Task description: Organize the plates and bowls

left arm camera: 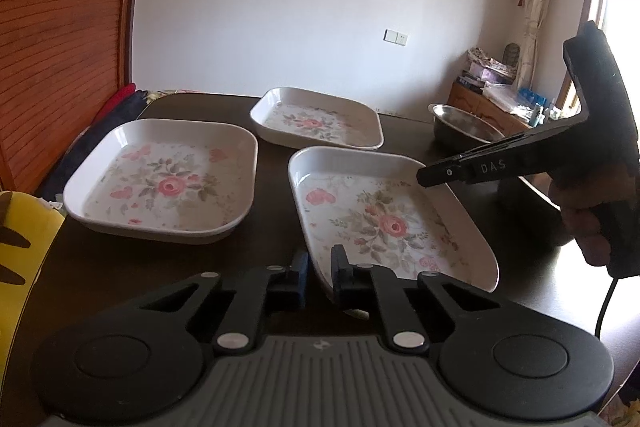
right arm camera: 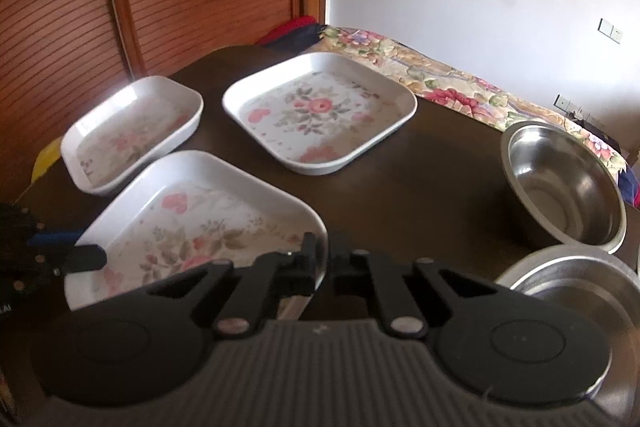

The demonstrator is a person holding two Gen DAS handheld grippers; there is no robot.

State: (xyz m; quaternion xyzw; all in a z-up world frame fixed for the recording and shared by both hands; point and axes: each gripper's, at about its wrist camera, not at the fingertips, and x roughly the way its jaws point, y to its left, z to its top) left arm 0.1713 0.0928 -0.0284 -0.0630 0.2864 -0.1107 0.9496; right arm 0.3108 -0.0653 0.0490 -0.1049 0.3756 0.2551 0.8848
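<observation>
A dark brown wooden table (left arm camera: 272, 187) is standing in a room with a white wall and a slatted reddish wooden door, and a flowered cloth (right arm camera: 460, 87) is lying along the table's far edge. Three white square plates printed with pink roses are sitting on the table. The nearest rose plate (left arm camera: 384, 215) is being gripped at two of its edges: the left gripper (left arm camera: 320, 267) is closing its jaws on the near rim, one finger inside the plate and one outside, while the right gripper (right arm camera: 326, 259) is pinching the opposite rim the same way, its fingers straddling the wall. This plate is looking tilted, with its right side raised off the table in the left wrist view. The second rose plate (left arm camera: 164, 179) is resting flat to the left of it, and the third rose plate (left arm camera: 316, 119) is lying farther back, both apart from the held one. Two round stainless steel bowls are standing on the right part of the table: the upper steel bowl (right arm camera: 564, 183) and the nearer steel bowl (right arm camera: 576, 279), just beside each other.
</observation>
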